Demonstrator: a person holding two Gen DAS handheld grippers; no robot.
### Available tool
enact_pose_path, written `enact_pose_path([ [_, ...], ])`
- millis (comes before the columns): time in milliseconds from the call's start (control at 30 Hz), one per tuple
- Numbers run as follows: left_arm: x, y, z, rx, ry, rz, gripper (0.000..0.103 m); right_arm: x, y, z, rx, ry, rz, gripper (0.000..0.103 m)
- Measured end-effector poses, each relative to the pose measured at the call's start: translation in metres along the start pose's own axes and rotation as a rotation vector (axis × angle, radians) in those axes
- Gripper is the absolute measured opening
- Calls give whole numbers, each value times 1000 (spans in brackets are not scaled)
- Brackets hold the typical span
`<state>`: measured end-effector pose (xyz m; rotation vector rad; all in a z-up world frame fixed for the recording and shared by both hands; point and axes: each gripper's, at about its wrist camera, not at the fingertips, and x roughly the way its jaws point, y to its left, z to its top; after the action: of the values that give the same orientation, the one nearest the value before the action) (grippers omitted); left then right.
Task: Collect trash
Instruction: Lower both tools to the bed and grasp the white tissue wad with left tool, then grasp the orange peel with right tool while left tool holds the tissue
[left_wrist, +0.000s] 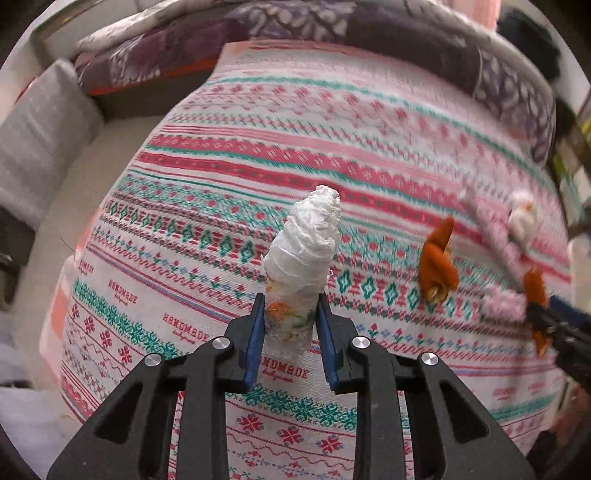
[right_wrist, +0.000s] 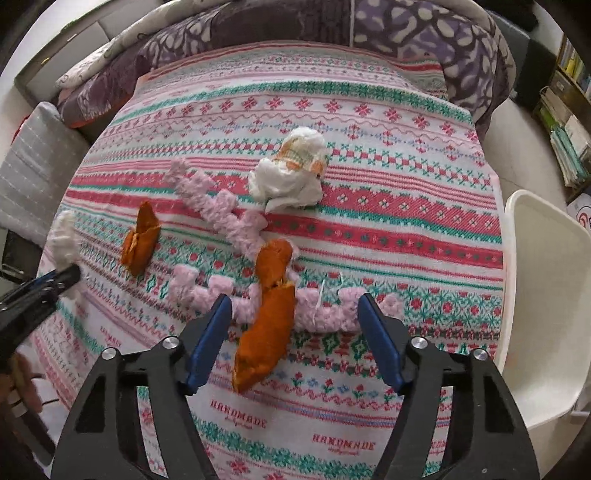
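A rolled white paper tissue (left_wrist: 303, 258) was squeezed tight in the left tongs (left_wrist: 290, 325), lifted above the patterned tabletop cloth (left_wrist: 295, 122). The right tongs (right_wrist: 295, 343) were held apart around an orange peel (right_wrist: 266, 325), ready for pinching.

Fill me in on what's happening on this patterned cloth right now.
A person is clearing trash with a handheld gripper in each hand. The left gripper is shut on a twisted white tissue wad, held off the patterned cloth. The right gripper is open, straddling an orange peel that lies across a pink crocheted strip. Another peel and a crumpled tissue remain on the cloth.
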<state>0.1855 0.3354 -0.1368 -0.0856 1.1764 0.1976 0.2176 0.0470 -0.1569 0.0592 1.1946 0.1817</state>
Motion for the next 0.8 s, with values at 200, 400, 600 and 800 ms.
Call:
enact_pose_path([
  [200,-26,1,0,-118,-64,-71,27,6,3,8,17,-15,4,20],
  [400,-54,-9,-6,-200,-144,-117,27,-19,7,20,57,-118,114,15],
  [600,-84,-11,-7,-239,-241,-120,27,-60,21,27,25,-271,204,15],
  [800,-105,-15,-6,-266,-326,-101,27,-93,33,24,-48,-399,207,15],
])
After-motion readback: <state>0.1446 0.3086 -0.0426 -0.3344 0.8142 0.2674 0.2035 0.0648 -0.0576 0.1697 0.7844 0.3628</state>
